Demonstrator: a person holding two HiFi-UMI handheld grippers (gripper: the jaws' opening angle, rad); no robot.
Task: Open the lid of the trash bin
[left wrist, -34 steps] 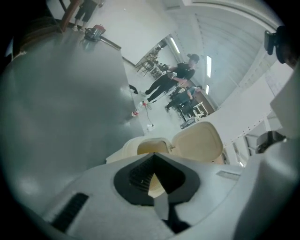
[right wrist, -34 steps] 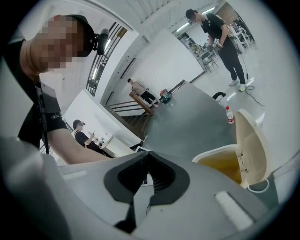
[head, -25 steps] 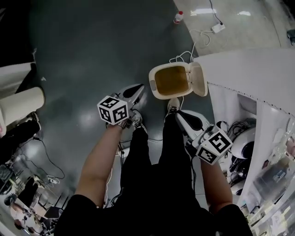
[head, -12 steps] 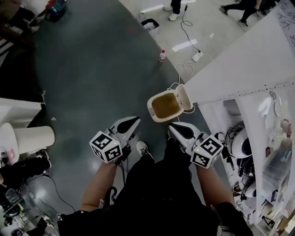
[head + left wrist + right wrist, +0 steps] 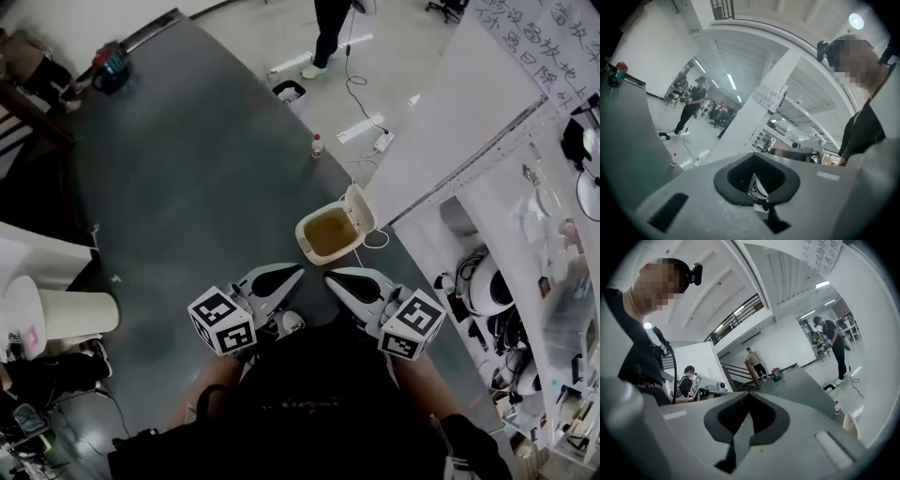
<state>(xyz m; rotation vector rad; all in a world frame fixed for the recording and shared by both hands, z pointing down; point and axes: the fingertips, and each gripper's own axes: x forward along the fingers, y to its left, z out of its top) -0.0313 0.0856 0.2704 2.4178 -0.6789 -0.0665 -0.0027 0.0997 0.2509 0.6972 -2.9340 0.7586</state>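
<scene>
A small cream trash bin [image 5: 328, 234] stands on the dark floor beside a white partition, its lid [image 5: 359, 207] swung up and open and its brownish inside showing. Both grippers are held high above the floor, short of the bin and apart from it. My left gripper [image 5: 287, 276] is shut with nothing in it, and the left gripper view shows its jaws [image 5: 756, 157] together. My right gripper [image 5: 339, 278] is also shut and empty [image 5: 747, 395]. The right gripper view catches only a cream edge of the bin [image 5: 850, 423] at lower right.
A white partition [image 5: 441, 122] runs along the right, with shelves of equipment [image 5: 487, 291] behind it. A bottle [image 5: 317, 146], a power strip with cable [image 5: 380, 142] and a small tray [image 5: 289, 92] lie beyond the bin. A person [image 5: 328, 33] stands far off. A cream cylinder [image 5: 77, 314] lies left.
Both grippers have risen and drawn closer together, still shut. The view has lifted, so the bin looks smaller and farther off. Its lid stays open.
</scene>
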